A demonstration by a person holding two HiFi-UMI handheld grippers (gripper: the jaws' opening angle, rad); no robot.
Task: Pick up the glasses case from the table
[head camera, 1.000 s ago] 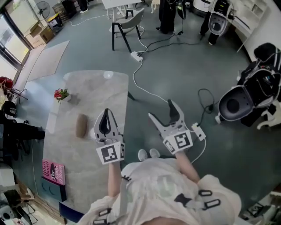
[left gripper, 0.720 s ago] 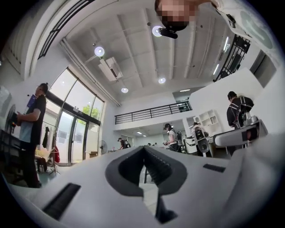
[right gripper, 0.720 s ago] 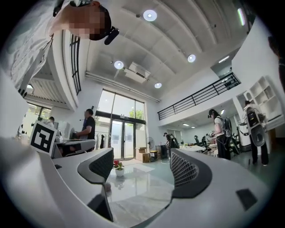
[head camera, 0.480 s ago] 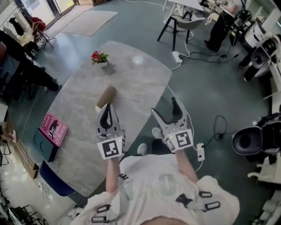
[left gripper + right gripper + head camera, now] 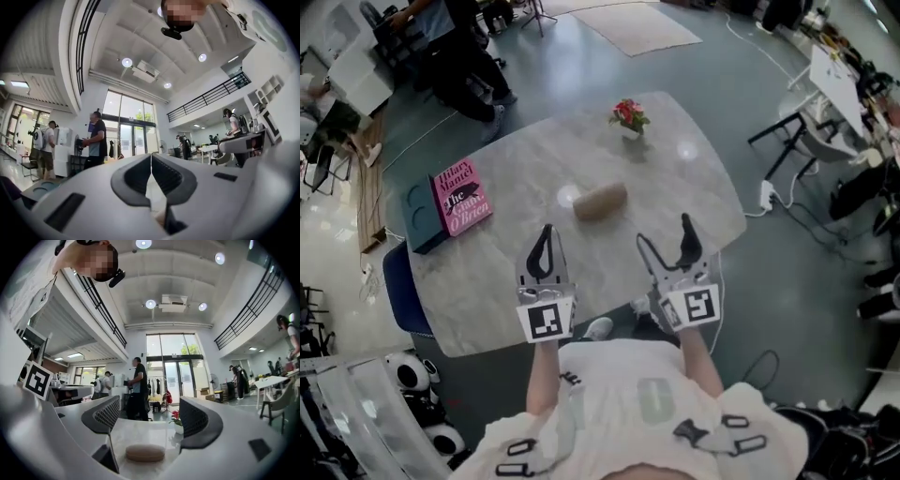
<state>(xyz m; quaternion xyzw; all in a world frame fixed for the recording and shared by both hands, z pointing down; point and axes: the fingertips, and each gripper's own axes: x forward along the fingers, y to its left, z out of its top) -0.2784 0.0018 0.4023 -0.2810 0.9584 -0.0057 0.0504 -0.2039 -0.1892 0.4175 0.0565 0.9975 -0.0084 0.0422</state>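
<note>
Tan and rounded, the glasses case [image 5: 600, 202] lies untouched on the marble tabletop [image 5: 506, 272], your right gripper [image 5: 666, 236] short of it with jaws gaping empty to frame it, your left gripper [image 5: 547, 234] closed, seemingly on nothing.

We hold both grippers out ahead of torso, side by side, pointing forward. On our left gripper [image 5: 547, 239] jaws pressed together, tip to tip. On our right gripper [image 5: 666, 239] jaws spread wide. Forearms [image 5: 542, 375] bare, elbows bent close to body, marker cubes [image 5: 546, 322] facing up
</note>
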